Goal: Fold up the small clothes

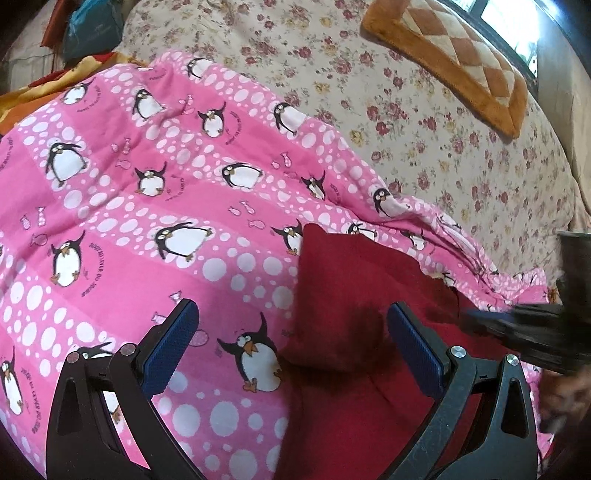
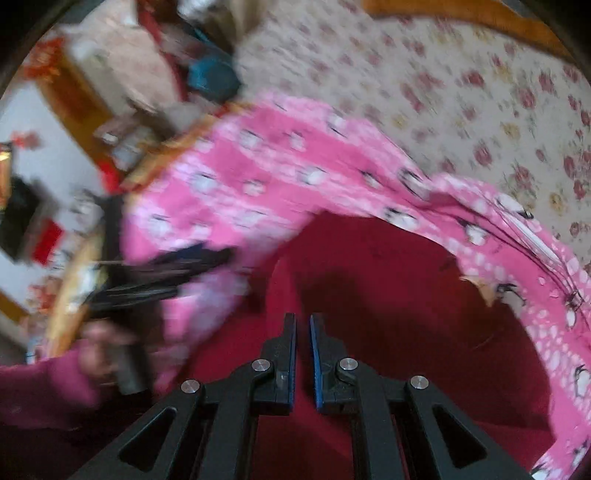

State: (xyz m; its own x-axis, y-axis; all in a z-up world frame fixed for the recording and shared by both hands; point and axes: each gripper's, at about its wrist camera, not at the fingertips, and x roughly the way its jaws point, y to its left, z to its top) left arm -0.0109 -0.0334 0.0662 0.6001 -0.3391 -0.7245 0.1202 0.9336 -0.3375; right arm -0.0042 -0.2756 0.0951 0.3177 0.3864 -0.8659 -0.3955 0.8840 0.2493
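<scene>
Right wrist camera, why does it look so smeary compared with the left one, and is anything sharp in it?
Right wrist view: motion blur smears the pink penguin cloth and floral bedspread; only the right gripper is sharp. Left wrist view: crisp, with fisheye bending; only the right gripper at its edge is blurred.

A bed covered in a cream sheet with small red and yellow flowers fills the ground ahead of the left claw. A pink quilt printed with penguins and white dots lies over it, directly under and ahead of the claw. Farther off to the right rests an orange and cream checked cushion; beyond it, daylight comes through a dark-framed window. Far to the left sits a teal bundle.
</scene>
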